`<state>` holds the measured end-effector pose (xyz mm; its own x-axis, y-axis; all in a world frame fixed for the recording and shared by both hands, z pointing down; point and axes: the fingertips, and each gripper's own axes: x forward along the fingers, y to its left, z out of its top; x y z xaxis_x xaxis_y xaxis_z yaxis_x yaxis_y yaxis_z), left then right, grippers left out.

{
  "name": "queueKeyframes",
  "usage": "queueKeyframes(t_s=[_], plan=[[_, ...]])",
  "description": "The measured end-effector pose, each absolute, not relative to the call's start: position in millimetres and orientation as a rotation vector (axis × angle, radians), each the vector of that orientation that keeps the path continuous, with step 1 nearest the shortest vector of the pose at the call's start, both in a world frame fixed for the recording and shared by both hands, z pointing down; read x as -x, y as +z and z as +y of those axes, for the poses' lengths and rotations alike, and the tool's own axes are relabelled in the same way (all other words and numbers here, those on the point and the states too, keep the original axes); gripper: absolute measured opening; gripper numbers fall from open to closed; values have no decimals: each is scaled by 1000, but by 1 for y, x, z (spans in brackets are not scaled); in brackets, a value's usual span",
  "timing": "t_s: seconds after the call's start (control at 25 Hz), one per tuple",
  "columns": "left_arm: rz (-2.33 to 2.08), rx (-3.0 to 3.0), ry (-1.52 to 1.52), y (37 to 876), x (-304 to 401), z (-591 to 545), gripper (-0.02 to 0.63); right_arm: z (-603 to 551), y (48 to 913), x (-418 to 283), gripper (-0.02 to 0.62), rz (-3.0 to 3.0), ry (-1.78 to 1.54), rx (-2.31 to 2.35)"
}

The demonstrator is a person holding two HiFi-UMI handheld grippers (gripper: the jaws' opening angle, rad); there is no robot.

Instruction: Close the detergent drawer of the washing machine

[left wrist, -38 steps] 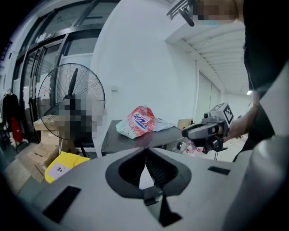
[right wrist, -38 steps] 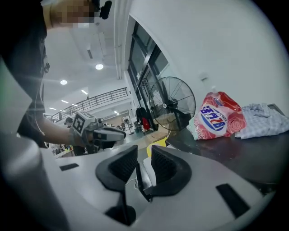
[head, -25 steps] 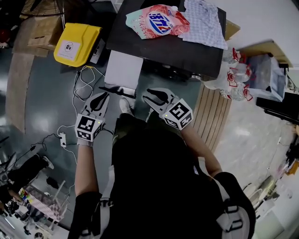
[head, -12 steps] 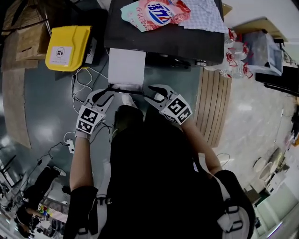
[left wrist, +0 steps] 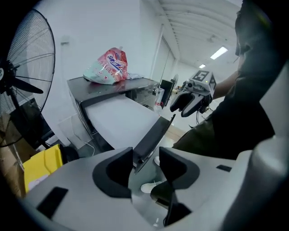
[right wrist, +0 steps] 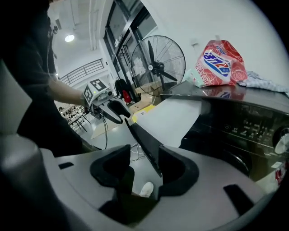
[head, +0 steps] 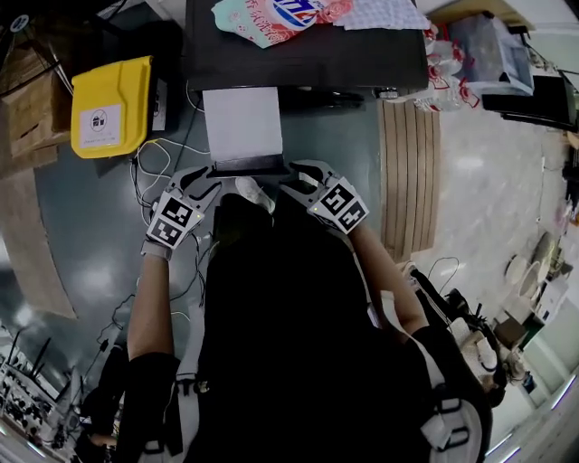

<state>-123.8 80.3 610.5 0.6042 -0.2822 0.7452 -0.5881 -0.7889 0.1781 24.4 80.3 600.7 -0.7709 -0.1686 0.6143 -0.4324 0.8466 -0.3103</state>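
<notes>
The washing machine (head: 308, 59) has a dark top, and its white detergent drawer (head: 240, 127) stands pulled out toward me. The drawer's dark front panel (head: 246, 165) runs between my two grippers. My left gripper (head: 204, 184) is at the panel's left end, its jaws opening, and the panel's end (left wrist: 153, 135) reaches in between the fingers without being pressed. My right gripper (head: 298, 181) is at the right end, also opening, with the panel's edge (right wrist: 146, 144) close to one finger. Left gripper (left wrist: 145, 167) and right gripper (right wrist: 143, 169) both gape.
A pink detergent bag (head: 271, 14) and a checked cloth (head: 384, 14) lie on the machine's top. A yellow box (head: 109, 107) and loose cables (head: 158, 158) are on the floor at left, a wooden pallet (head: 409, 172) at right. A standing fan (right wrist: 158, 67) is beyond the drawer.
Both grippers have dropped and closed in on the drawer's front panel, one at each end. Their jaws have spread wider, the left from nearly shut.
</notes>
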Motion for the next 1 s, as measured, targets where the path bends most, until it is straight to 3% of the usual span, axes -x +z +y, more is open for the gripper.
queueKeyframes(t_s=[0.52, 0.72, 1.0], plan=[[-581, -2459, 1093, 634, 117, 89, 167, 84, 623, -31, 137, -2358, 495, -620], [-620, -2472, 1081, 633, 120, 83, 111, 79, 626, -31, 106, -2353, 496, -690], [-650, -2484, 1095, 634, 122, 84, 100, 79, 625, -32, 106, -2343, 521, -763]])
